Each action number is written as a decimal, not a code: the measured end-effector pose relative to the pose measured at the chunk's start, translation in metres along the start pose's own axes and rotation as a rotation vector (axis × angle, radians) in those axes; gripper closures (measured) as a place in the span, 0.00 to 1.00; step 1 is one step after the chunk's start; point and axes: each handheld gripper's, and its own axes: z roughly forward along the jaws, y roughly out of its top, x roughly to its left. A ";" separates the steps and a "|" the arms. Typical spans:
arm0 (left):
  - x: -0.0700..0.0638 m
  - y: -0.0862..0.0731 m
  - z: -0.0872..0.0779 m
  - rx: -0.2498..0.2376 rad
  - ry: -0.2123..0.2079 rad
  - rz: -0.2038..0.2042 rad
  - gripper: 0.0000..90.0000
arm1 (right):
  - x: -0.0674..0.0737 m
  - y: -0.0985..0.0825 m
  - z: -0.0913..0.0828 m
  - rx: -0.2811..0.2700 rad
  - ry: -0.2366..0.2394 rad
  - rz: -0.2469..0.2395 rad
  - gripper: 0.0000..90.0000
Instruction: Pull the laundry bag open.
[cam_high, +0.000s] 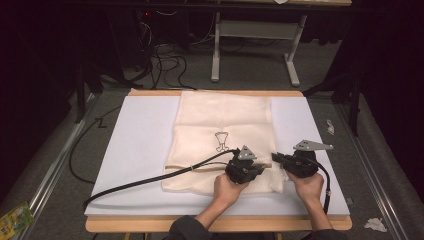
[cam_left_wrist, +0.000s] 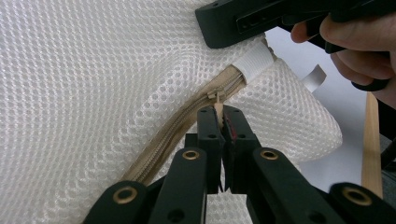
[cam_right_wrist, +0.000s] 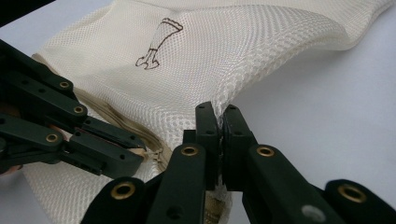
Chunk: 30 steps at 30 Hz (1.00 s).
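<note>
Mesh laundry bag (cam_high: 222, 140), cream, flat mid-table on white board (cam_high: 135, 150), long axis 12 to 6, zipper (cam_left_wrist: 187, 126) across near end, 9 to 3. Probably light, limp, prone to bunching; best taken at zipper pull (cam_left_wrist: 217, 111) and a seam edge. Left gripper (cam_left_wrist: 223, 112) clamped shut on the pull; right gripper (cam_right_wrist: 219, 122) at 3 o'clock of it, pinched on the bag's side edge, lifting a ridge. Small printed figure (cam_high: 221, 141) mid-bag. Cables (cam_high: 150, 179) trailing toward 8 o'clock.
</note>
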 end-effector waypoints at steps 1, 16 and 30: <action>0.000 0.000 -0.001 -0.001 0.004 0.007 0.97 | 0.000 0.000 0.000 -0.004 0.000 0.001 0.99; 0.006 -0.007 -0.019 0.002 0.050 0.022 0.97 | 0.002 0.001 0.006 0.015 -0.006 -0.006 0.99; 0.007 -0.010 -0.025 -0.002 0.069 0.034 0.97 | 0.003 0.002 0.008 0.021 -0.015 -0.016 0.99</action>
